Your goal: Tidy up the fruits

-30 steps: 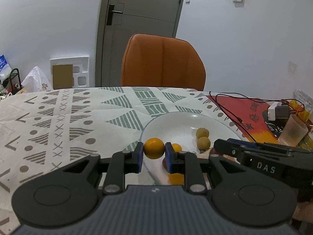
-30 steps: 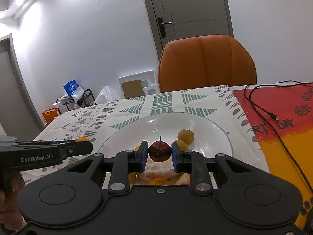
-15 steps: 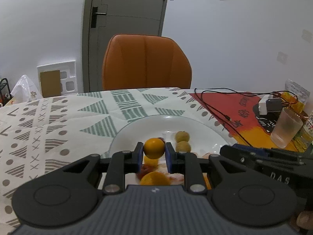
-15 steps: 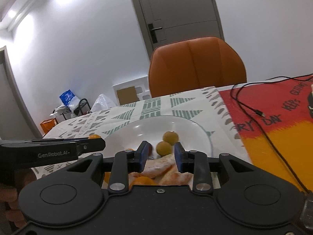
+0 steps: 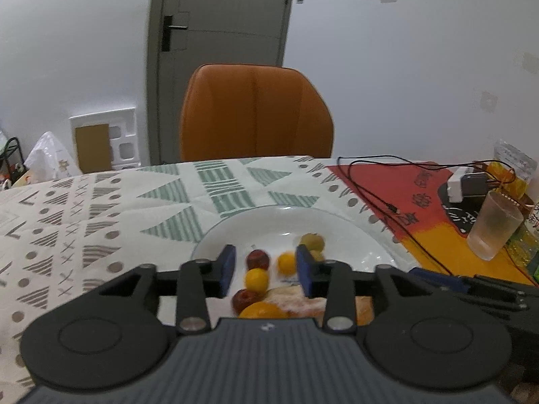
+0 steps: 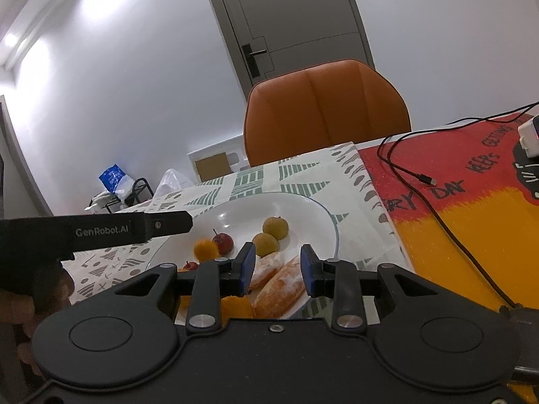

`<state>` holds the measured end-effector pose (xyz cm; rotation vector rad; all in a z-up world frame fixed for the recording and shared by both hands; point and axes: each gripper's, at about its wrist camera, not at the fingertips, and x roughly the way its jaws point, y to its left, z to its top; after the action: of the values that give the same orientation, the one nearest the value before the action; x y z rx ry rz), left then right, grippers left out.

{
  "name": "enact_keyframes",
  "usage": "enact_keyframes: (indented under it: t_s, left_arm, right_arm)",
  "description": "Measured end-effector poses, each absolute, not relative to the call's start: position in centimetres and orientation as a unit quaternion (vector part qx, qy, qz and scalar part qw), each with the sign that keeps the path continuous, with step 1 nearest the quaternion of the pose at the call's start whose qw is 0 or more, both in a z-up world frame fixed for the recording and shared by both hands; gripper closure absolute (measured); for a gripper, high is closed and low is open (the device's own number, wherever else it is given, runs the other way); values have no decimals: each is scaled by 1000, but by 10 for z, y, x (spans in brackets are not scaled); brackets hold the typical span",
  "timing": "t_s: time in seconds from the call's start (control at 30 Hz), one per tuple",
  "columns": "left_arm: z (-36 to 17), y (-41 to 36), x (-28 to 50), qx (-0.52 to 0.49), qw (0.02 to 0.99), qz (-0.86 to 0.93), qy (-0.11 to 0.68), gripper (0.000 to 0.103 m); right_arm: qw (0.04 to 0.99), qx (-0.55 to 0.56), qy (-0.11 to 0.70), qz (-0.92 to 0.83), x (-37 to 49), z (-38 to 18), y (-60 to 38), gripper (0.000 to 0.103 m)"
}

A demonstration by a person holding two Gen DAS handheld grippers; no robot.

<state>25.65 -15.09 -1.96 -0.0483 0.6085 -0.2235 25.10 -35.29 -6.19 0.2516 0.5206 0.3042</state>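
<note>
Round orange newly dropped onto glossy plate, jaws apart.

White plate, orange and dark-red fruits, green-triangle tablecloth, orange chair.

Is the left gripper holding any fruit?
No, the left gripper is open, fingers apart with nothing between them, and the fruit lies on the plate below.
</note>
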Motion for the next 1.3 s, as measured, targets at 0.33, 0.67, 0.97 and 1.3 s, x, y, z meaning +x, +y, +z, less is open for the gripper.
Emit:
enact_keyframes:
  t_s: [0.33, 0.67, 0.97, 1.3]
  left_arm:
    - [-17, -123, 234, -31, 951, -74, 300, 21]
    - [-12, -94, 208, -41, 954, -28, 296, 2]
    - [-7, -75, 181, -49, 954, -14, 297, 0]
    - [-1, -59, 147, -49, 956, -9, 290, 0]
  right_arm:
    - [947, 124, 256, 151, 246, -60, -347, 59]
    - [945, 118, 259, 159, 233, -53, -330, 26]
    - [944, 110, 263, 168, 215, -44, -314, 1]
    - [943, 99, 268, 172, 193, -36, -302, 0]
